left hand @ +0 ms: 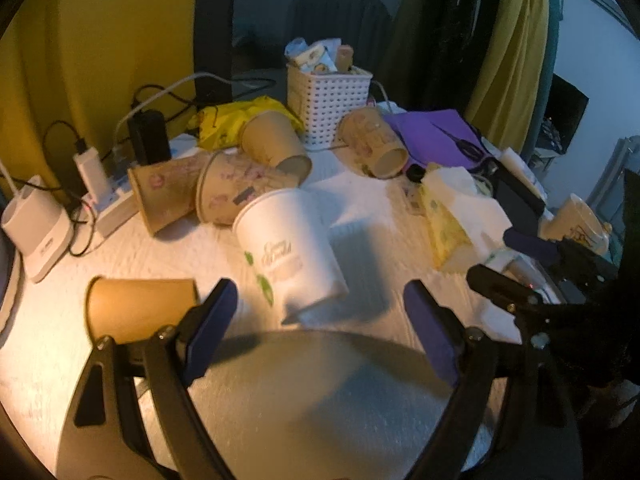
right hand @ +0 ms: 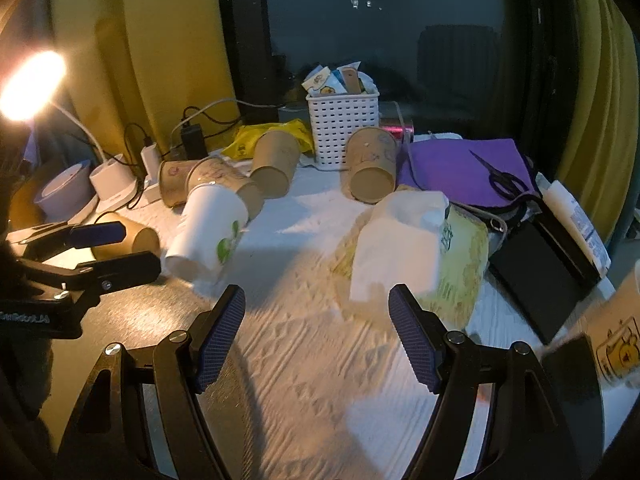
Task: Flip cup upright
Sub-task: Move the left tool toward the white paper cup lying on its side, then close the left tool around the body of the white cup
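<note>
A white paper cup (left hand: 290, 250) with a green print lies tilted on its side on the white cloth, base toward me; it also shows in the right wrist view (right hand: 208, 232). My left gripper (left hand: 322, 304) is open and empty, its jaws wide apart just short of the cup's base. My right gripper (right hand: 316, 312) is open and empty over bare cloth, to the right of the cup. A plain brown cup (left hand: 138, 306) lies on its side at the left. Several more brown cups (left hand: 244, 196) lie on their sides behind the white one.
A white basket (left hand: 326, 100) stands at the back. Chargers and a power strip (left hand: 112, 196) sit at the left, a tissue pack (right hand: 416, 248), purple cloth with scissors (right hand: 504, 180) and a black box (right hand: 540, 272) at the right. A lit lamp (right hand: 32, 84) is far left.
</note>
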